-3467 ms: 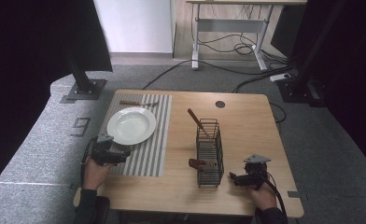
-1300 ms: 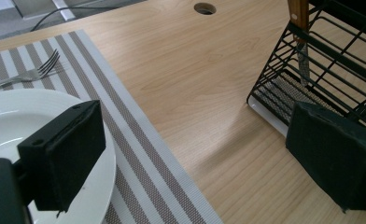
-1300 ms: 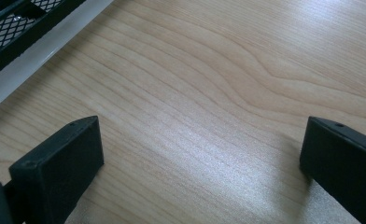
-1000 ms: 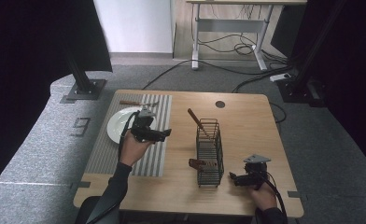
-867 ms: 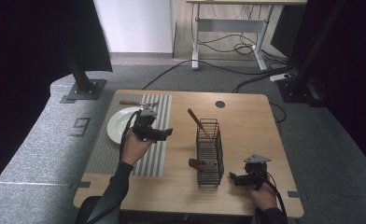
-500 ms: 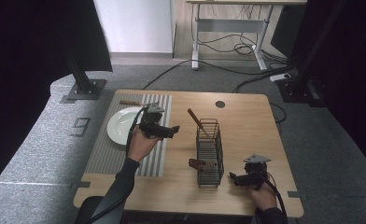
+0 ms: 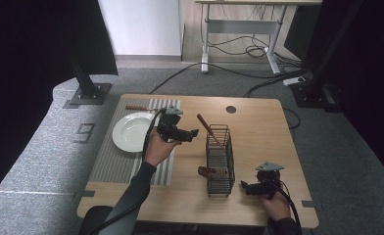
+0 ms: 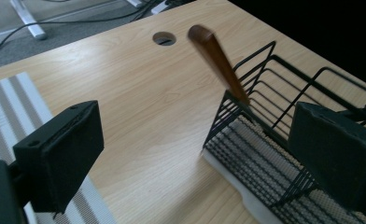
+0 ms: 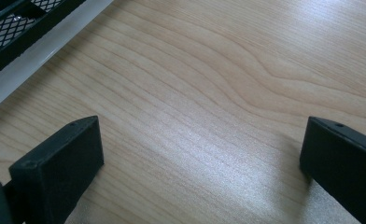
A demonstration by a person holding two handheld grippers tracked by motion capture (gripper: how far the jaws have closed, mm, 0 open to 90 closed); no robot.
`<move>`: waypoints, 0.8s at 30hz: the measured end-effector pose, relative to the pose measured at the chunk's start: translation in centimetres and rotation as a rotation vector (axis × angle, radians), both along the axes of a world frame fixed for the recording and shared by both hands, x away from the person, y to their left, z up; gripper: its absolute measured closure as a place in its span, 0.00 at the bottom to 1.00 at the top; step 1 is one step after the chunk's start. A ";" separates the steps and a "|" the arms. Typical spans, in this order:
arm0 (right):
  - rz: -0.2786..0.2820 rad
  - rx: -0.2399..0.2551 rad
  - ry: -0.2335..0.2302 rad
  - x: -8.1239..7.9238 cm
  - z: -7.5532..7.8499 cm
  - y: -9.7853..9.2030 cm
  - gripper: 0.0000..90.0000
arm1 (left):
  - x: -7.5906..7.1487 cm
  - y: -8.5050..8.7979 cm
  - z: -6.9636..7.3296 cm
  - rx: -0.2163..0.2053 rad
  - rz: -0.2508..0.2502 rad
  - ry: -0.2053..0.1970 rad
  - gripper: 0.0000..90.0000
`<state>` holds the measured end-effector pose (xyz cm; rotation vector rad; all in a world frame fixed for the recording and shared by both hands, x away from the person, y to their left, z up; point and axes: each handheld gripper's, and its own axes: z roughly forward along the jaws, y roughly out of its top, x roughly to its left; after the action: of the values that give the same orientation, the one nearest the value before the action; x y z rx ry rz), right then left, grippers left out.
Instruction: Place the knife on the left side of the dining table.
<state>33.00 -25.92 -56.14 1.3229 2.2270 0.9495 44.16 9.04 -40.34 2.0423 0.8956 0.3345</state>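
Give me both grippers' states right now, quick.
Left gripper: open, empty, facing the wire rack and its wooden handle.
Right gripper: open, empty, low over the table.

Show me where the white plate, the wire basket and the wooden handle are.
white plate [image 7: 130, 132]: high view, its centre.
wire basket [image 7: 220, 169]: high view, its side wall.
wooden handle [image 8: 217, 60]: left gripper view, mid-handle.

A light wooden worktop [image 7: 258, 122] stands on grey carpet [image 7: 347, 147]. Black curtains [image 7: 28, 44] hang at both sides. Behind, a white wall panel [image 7: 141, 24] and a white-legged desk [image 7: 239, 29] stand over loose black cables [image 7: 239, 49].
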 end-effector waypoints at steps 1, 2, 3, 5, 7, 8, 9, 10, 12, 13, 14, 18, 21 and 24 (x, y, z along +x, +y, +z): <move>0.000 0.000 0.000 0.0 0.0 0.0 0.00 | 0.1 -0.5 0.1 0.003 0.002 -0.003 0.04; 0.000 0.000 0.000 0.0 0.0 0.0 0.00 | 0.1 -0.5 0.1 0.003 0.002 -0.003 0.04; 0.000 0.000 0.000 0.0 0.0 0.0 0.00 | 0.2 -0.7 0.2 0.005 0.002 -0.002 0.04; 0.000 0.000 0.000 0.0 0.0 0.0 0.00 | 0.3 -1.4 0.3 0.008 0.002 0.002 0.04; 0.000 0.000 0.000 0.0 0.0 0.0 0.00 | 0.5 -1.9 0.3 0.008 0.005 0.005 0.04; 0.000 0.000 0.000 0.0 0.0 0.0 0.00 | 0.5 -1.9 0.3 0.008 0.005 0.005 0.04; 0.000 0.000 0.000 0.0 0.0 0.0 0.00 | 0.6 -2.1 0.2 0.002 0.010 0.011 0.05; 0.000 0.000 0.000 0.0 0.0 0.0 0.00 | 0.6 -2.1 0.2 0.002 0.010 0.011 0.06; 0.000 0.000 0.000 0.0 0.0 0.0 0.00 | 0.8 -2.4 0.1 0.006 0.017 0.014 0.07; 0.000 0.000 0.000 0.0 0.0 0.0 0.00 | 0.9 -2.5 0.1 -0.007 0.022 0.020 0.09; 0.000 0.000 0.000 0.0 0.0 0.0 0.00 | 0.9 -2.5 0.1 -0.007 0.022 0.020 0.11; 0.000 0.000 0.000 0.0 0.0 0.0 0.00 | 1.3 -2.8 0.0 -0.049 0.035 0.039 0.18; 0.000 0.000 0.000 0.0 0.0 0.0 0.00 | 1.4 -3.0 0.2 -0.074 0.033 0.057 0.23; 0.000 0.000 0.001 0.0 0.0 0.0 0.00 | 1.7 -3.2 0.4 -0.108 0.043 0.082 0.34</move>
<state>32.99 -25.92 -56.14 1.3241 2.2270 0.9495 45.88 5.83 -39.94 1.9512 0.9873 0.2218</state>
